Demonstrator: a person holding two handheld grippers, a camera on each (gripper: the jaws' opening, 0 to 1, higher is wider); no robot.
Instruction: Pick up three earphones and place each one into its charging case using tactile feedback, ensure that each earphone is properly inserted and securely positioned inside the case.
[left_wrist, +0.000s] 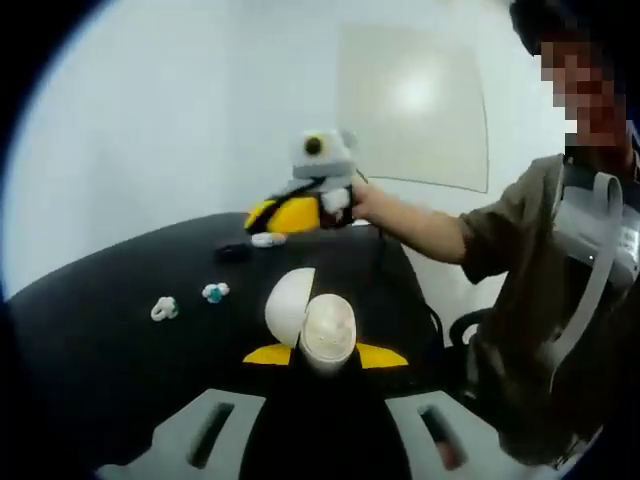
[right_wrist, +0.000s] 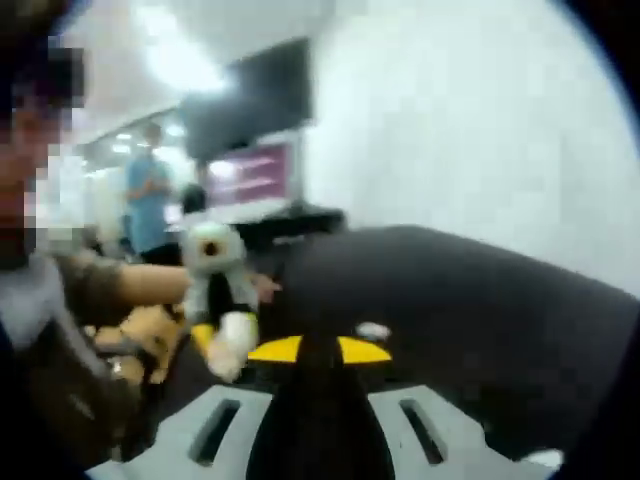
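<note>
My left gripper (left_wrist: 326, 355) is shut on an open white charging case (left_wrist: 328, 332), its lid (left_wrist: 289, 304) tipped up to the left. On the black table (left_wrist: 90, 330) lie a white earphone (left_wrist: 165, 308), a white and teal earphone (left_wrist: 215, 292) and, farther back, another white earphone (left_wrist: 268, 239). My right gripper (left_wrist: 283, 214) hovers just above that far earphone, its yellow jaws drawn together. In the blurred right gripper view the right gripper (right_wrist: 318, 349) has nothing visible between its tips, a small white earphone (right_wrist: 372, 330) lies just beyond them, and the left gripper (right_wrist: 224, 345) stands at the left.
A small dark object (left_wrist: 232, 252) lies on the table by the far earphone. The person (left_wrist: 545, 300) stands at the table's right side, forearm (left_wrist: 420, 225) stretched over it. A second person (right_wrist: 148, 200) stands far back in the room. A pale wall panel (left_wrist: 410, 100) hangs behind.
</note>
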